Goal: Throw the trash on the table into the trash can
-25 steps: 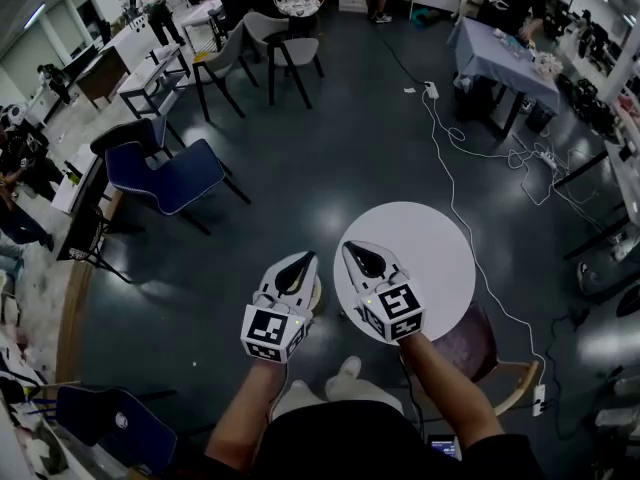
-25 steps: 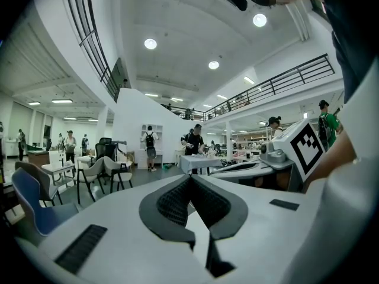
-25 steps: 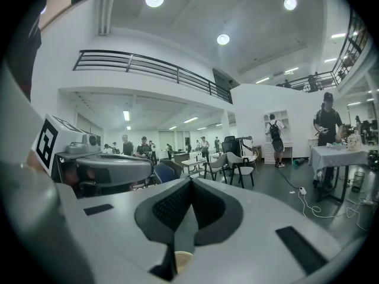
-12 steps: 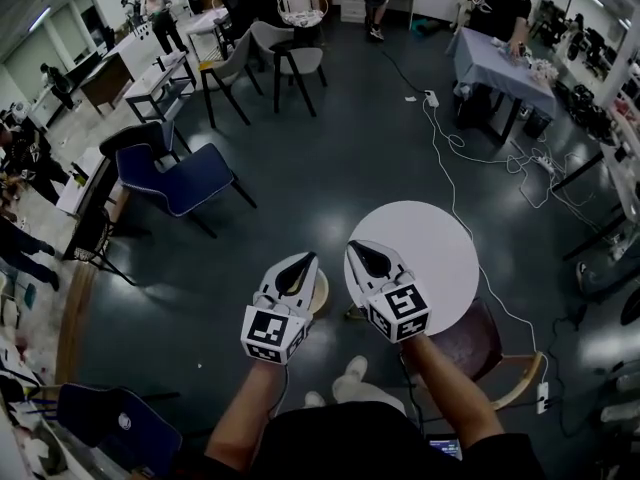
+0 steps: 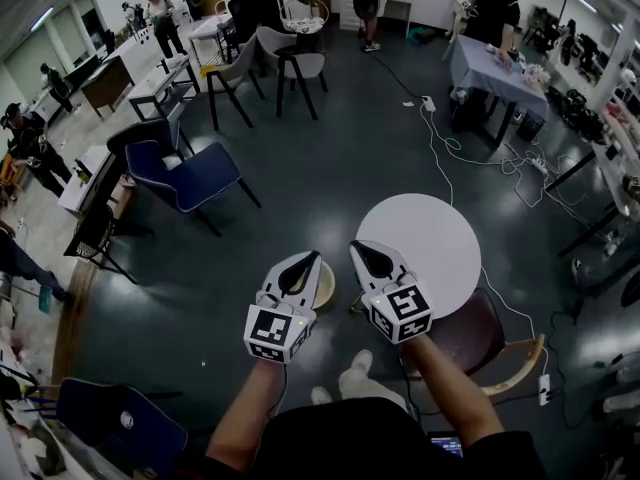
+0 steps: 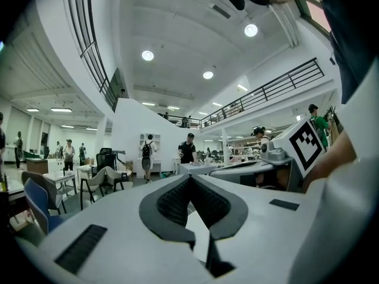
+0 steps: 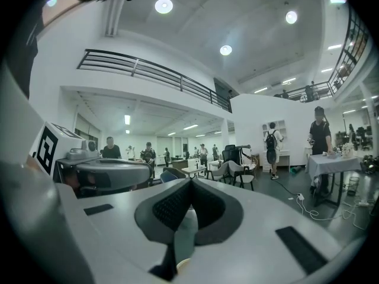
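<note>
Left claw [image 5: 303,260] and right claw [image 5: 359,250] are both pinched together on nothing at lower centre; the round white surface [image 5: 430,238] right of them looks bare, no trash showing; a pale trash can [image 5: 326,286] peeks out beside the left claw; the job seems done.

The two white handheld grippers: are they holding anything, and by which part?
Nothing is held. The white left gripper and the white right gripper both have their jaws shut together, empty.
</note>
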`<act>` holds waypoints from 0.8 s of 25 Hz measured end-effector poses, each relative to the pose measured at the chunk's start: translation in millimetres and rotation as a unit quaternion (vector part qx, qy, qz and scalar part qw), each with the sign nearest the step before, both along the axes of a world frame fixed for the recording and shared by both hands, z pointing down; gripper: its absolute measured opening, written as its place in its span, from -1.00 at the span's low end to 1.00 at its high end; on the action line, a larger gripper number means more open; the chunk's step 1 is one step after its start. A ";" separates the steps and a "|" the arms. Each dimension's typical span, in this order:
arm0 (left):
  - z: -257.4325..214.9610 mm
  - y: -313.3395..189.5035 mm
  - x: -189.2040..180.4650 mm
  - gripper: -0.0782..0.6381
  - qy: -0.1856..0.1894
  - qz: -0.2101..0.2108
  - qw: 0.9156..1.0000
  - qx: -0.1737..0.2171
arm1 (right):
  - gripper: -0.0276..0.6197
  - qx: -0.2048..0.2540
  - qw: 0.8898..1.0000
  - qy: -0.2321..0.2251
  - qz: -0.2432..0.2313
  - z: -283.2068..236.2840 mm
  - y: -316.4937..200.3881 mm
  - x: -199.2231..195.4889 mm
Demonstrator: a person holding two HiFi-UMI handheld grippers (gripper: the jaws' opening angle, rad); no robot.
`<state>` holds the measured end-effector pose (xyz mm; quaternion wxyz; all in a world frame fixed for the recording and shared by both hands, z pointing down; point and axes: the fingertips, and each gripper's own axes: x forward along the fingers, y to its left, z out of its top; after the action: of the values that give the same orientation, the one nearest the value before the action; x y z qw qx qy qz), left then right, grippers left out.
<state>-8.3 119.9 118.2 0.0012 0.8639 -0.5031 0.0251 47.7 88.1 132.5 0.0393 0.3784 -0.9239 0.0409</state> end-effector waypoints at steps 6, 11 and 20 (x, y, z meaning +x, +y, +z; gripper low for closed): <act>-4.9 43.8 -20.1 -0.76 0.005 0.004 1.000 0.010 | -0.86 0.010 1.000 0.003 0.003 -7.3 45.5 -20.6; -6.9 74.2 -31.3 -0.76 0.009 0.009 1.000 0.016 | -0.86 0.015 1.000 0.001 0.008 -10.0 76.6 -30.9; -8.6 109.7 -47.4 -0.76 0.009 0.014 1.000 0.022 | -0.86 0.024 1.000 0.002 0.012 -13.6 114.5 -45.1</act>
<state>-55.7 229.6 109.6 -0.0137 0.8707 -0.4916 0.0067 2.5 202.6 119.0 0.0311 0.3905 -0.9199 0.0184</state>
